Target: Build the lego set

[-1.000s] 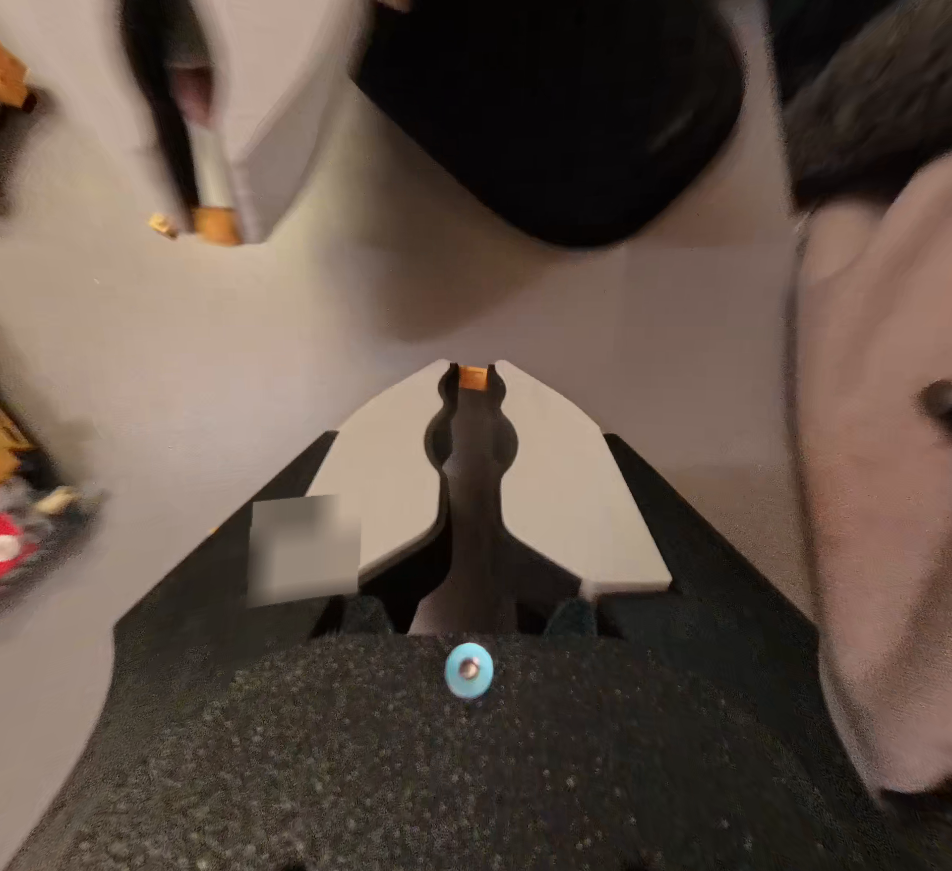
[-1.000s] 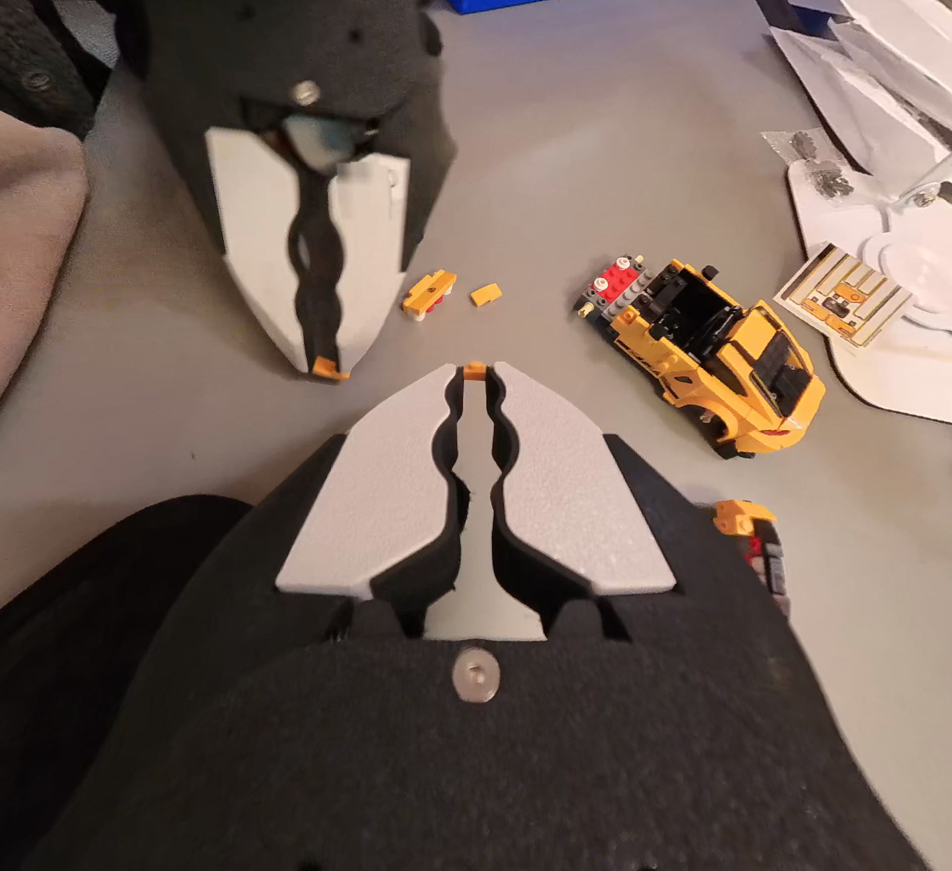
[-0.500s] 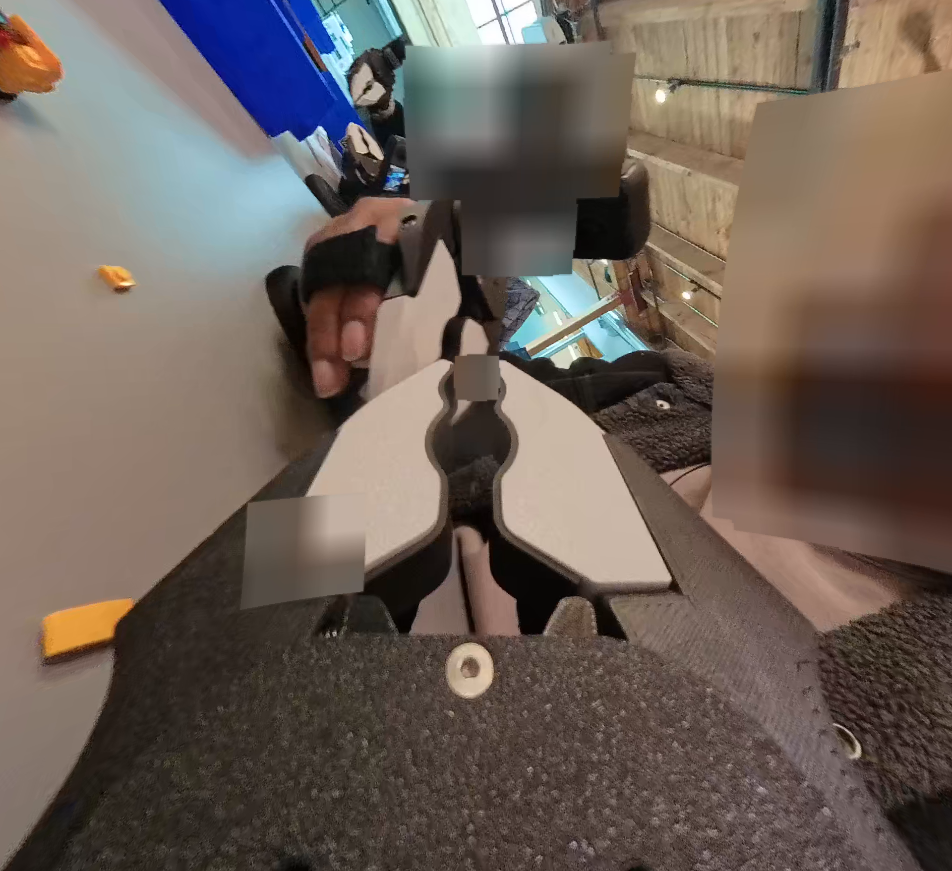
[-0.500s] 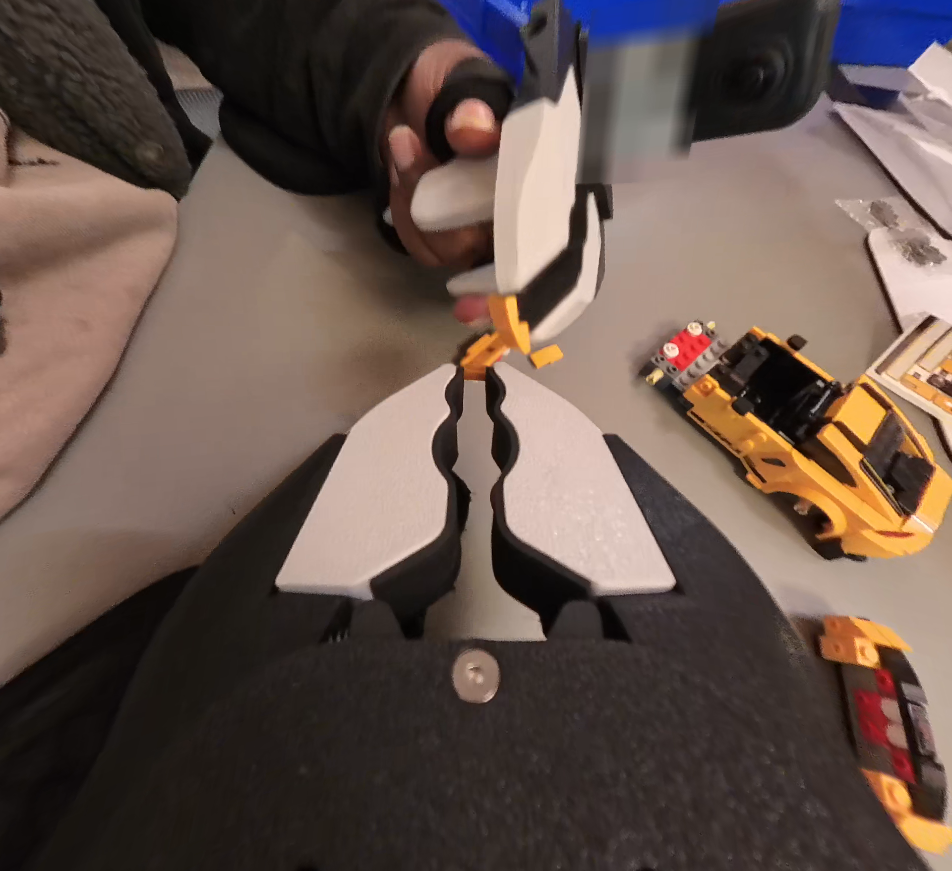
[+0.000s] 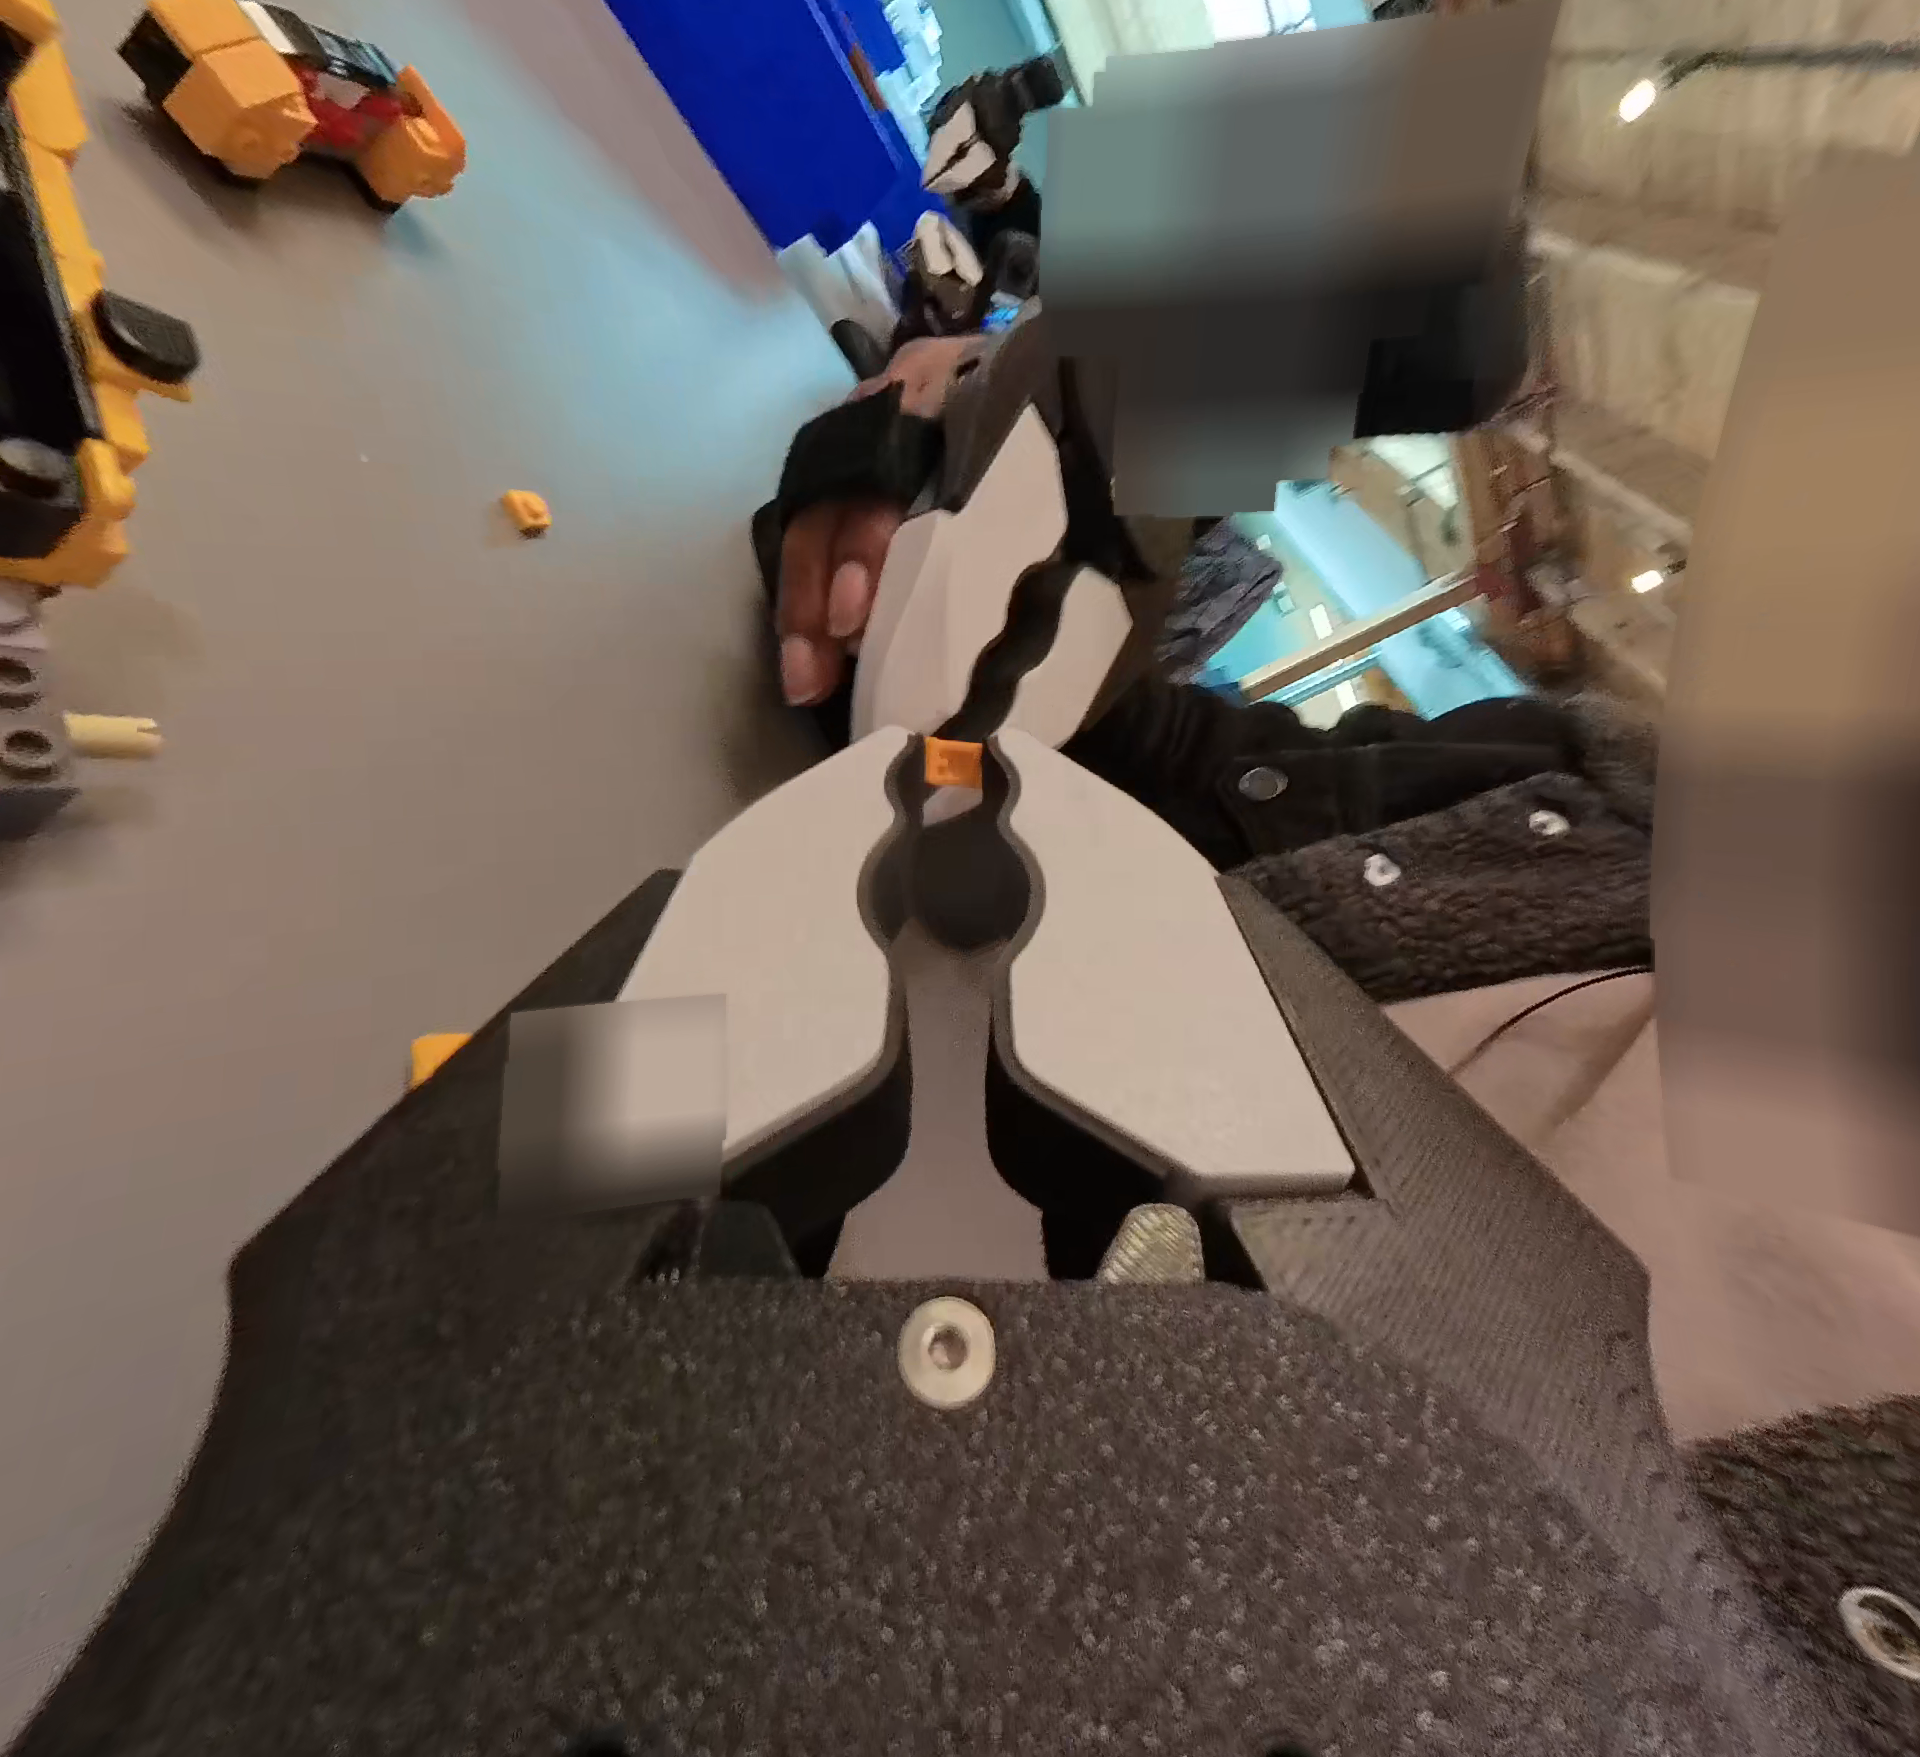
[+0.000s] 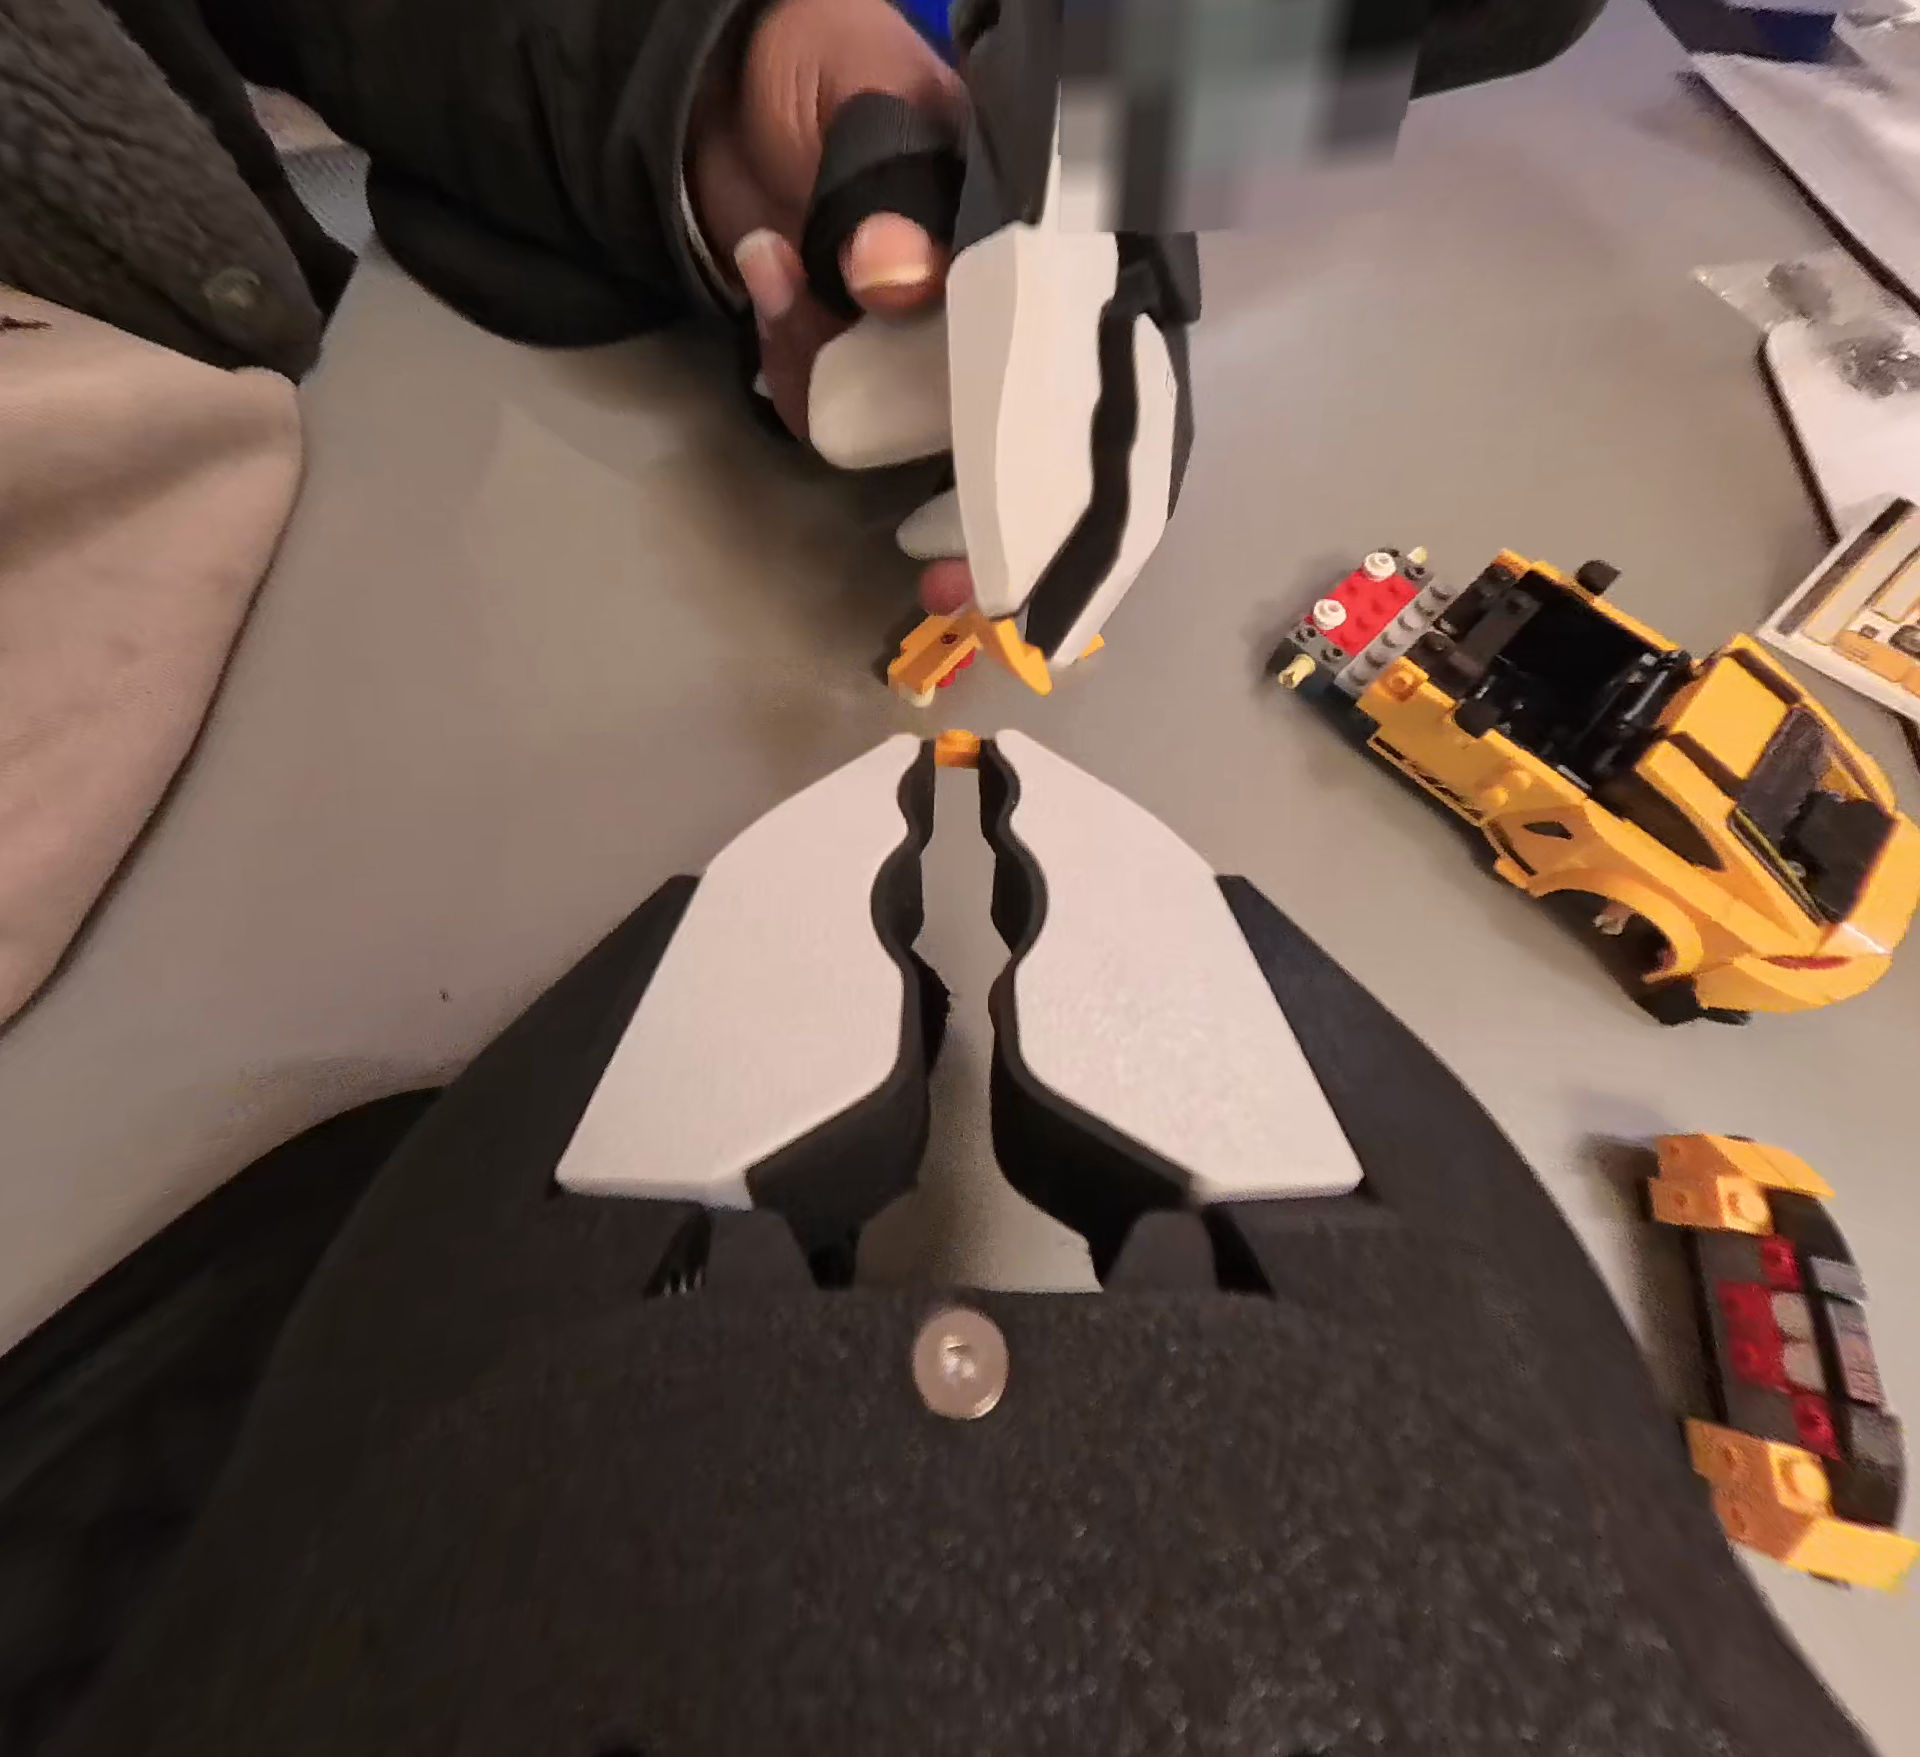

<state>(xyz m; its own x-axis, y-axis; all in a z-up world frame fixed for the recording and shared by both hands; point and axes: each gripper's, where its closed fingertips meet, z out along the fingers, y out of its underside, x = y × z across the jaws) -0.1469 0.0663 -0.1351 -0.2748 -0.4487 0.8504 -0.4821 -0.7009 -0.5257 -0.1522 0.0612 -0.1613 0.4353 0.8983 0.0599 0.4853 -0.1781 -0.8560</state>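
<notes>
Orange little lego bits sit pinched in both tips: the left hand-held gripper (image 5: 951, 751) squeezes a small orange brick (image 5: 951, 762), the right hand-held gripper (image 6: 957, 743) squeezes another tiny orange piece (image 6: 956, 747), maybe a plate, near the yellow lego car (image 6: 1621, 803) on the grey worktop (image 6: 520, 720).

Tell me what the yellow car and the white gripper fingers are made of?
The yellow car looks like hard, glossy plastic: it is built from studded bricks that catch the light. On the right hand-held gripper, the white fingers look like matte, slightly grainy plastic, perhaps 3D-printed, with black pads along the inner edges that look soft, maybe foam or rubber.
</notes>
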